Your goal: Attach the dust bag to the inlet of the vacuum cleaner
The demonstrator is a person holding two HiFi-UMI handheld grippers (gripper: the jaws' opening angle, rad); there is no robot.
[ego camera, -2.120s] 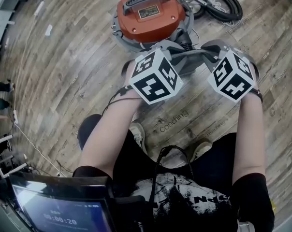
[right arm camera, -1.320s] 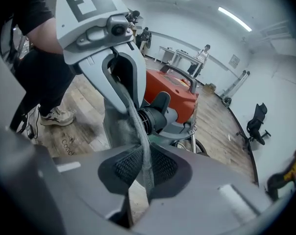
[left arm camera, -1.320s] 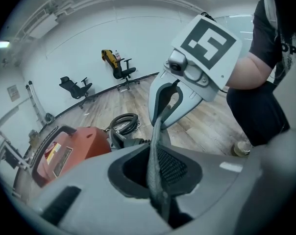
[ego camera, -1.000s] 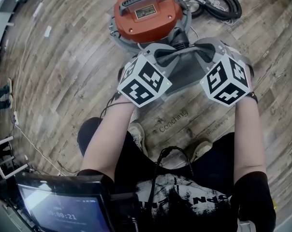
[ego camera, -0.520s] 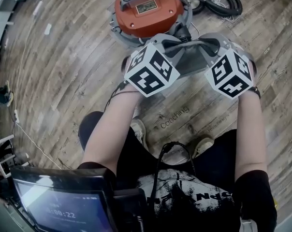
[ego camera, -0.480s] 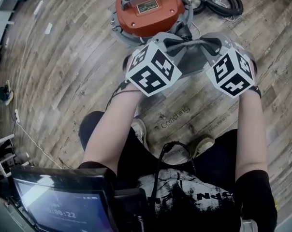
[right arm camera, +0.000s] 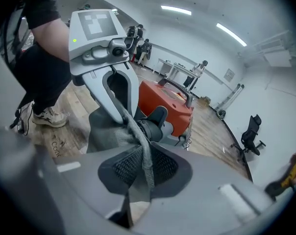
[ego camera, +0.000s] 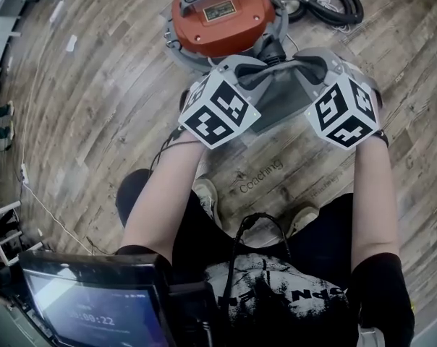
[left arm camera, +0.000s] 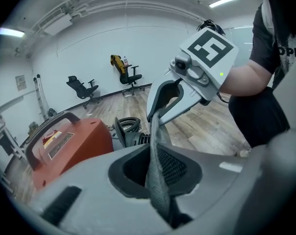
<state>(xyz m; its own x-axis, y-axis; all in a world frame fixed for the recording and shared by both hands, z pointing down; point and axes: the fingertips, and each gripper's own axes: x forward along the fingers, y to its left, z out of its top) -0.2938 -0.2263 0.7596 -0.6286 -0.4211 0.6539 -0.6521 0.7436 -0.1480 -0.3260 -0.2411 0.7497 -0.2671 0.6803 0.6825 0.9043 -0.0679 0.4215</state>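
1. Left gripper: held over the floor, angled downward. In the left gripper view the jaws are narrow and clamped on one edge of the dust bag. The grey fabric runs up out of the jaws.

2. Vacuum cleaner: red body with a black carry handle. It stands on the floor on the far side of the grippers from the person. A black port projects from the side that faces the bag.

3. Dust bag: clear of the floor, stretched between the two grippers, with its upper edge taut from one set of jaws to the other. It hangs just in front of the black port. Contact with the port cannot be determined.

4. Right gripper: level with the left gripper and likewise angled downward. In the right gripper view the jaws are narrow and clamped on the opposite edge of the bag, with fabric pinched between the pads.

5. Hose: black, coiled on the floor to the right of the vacuum cleaner, well apart from the bag.
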